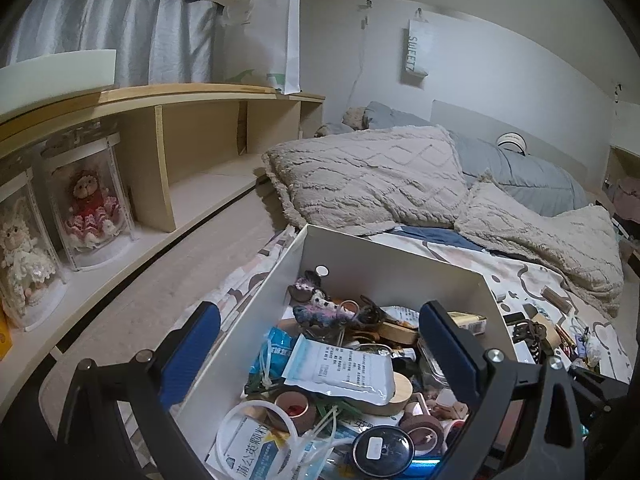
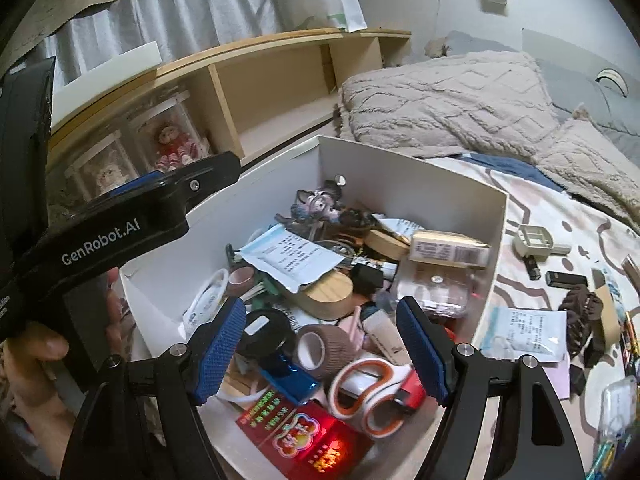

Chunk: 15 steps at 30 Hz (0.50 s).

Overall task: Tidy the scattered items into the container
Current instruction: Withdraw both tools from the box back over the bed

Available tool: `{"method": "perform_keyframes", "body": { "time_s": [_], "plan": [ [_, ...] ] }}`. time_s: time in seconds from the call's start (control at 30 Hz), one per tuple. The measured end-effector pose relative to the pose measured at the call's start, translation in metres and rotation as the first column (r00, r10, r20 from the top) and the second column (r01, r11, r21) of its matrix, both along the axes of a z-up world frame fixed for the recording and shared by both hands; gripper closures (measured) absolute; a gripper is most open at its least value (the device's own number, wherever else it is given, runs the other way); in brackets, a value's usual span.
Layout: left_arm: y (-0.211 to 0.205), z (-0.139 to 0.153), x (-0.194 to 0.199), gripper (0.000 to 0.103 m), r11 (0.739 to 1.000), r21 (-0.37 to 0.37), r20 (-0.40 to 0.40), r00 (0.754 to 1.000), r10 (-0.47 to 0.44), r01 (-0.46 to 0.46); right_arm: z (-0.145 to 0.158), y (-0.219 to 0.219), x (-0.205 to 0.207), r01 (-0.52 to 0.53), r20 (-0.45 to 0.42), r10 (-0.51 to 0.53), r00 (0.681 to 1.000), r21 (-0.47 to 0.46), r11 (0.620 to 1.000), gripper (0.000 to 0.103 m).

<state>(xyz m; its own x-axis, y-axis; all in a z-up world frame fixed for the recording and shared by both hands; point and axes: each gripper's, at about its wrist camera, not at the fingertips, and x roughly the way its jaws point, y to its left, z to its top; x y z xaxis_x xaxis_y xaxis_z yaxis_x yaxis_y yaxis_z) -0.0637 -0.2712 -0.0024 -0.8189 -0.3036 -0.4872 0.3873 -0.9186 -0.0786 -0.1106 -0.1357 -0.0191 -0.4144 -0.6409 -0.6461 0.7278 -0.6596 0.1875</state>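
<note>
Right gripper (image 2: 320, 350) tilted downward over the white box (image 2: 498, 216) on the bed, blue pads (image 2: 222, 350) spread wide, released, nothing clamped between; scissors (image 2: 370, 390), brown tape roll (image 2: 324, 346) and red packet (image 2: 308, 436) lying inside the box below. Left gripper (image 1: 320, 346) angled down above the same box, pads parted astride its left wall, gripping nothing. Hand (image 2: 44, 354) wrapped around the left gripper's handle, left of the box. Loose items still scattered right of the box: sachet (image 2: 524, 334), hair claw (image 2: 580, 312).
</note>
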Motion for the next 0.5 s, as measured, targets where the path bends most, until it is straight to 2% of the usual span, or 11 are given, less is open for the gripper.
{"method": "perform_keyframes", "body": {
  "time_s": [0.07,0.1,0.13,0.17,0.3,0.37,0.5],
  "plan": [
    [0.001,0.0,0.0,0.003,1.0,-0.003,0.002,1.0,-0.002,0.002,0.001,0.005,0.0,0.016,-0.019,-0.016,1.0,-0.004,1.0,0.025],
    [0.001,-0.001,-0.001,0.003,1.0,-0.004,0.003,1.0,-0.004,0.004,0.002,0.007,-0.001,0.026,-0.03,-0.026,0.999,-0.005,1.0,0.02],
    [0.001,-0.001,-0.001,0.003,1.0,-0.004,0.003,1.0,-0.005,0.005,0.003,0.009,-0.001,0.036,-0.042,-0.036,0.998,-0.007,0.999,0.011],
    [0.002,-0.001,-0.001,0.002,1.0,-0.002,0.003,1.0,-0.008,0.008,0.003,0.012,-0.001,0.045,-0.054,-0.046,0.998,-0.012,0.999,0.008],
    [0.005,-0.001,-0.002,0.002,1.0,0.008,0.001,1.0,-0.021,0.021,0.006,0.023,-0.006,0.085,-0.074,-0.086,0.994,-0.02,0.996,0.006],
    [0.006,-0.001,-0.003,0.002,1.0,0.007,0.001,1.0,-0.026,0.026,0.007,0.028,-0.008,0.107,-0.086,-0.109,0.99,-0.021,0.994,0.0],
    [0.011,0.0,-0.003,0.0,1.0,-0.007,0.001,1.0,-0.027,0.027,0.007,0.038,-0.011,0.138,-0.108,-0.14,0.984,-0.025,0.99,0.0]
  ]
}}
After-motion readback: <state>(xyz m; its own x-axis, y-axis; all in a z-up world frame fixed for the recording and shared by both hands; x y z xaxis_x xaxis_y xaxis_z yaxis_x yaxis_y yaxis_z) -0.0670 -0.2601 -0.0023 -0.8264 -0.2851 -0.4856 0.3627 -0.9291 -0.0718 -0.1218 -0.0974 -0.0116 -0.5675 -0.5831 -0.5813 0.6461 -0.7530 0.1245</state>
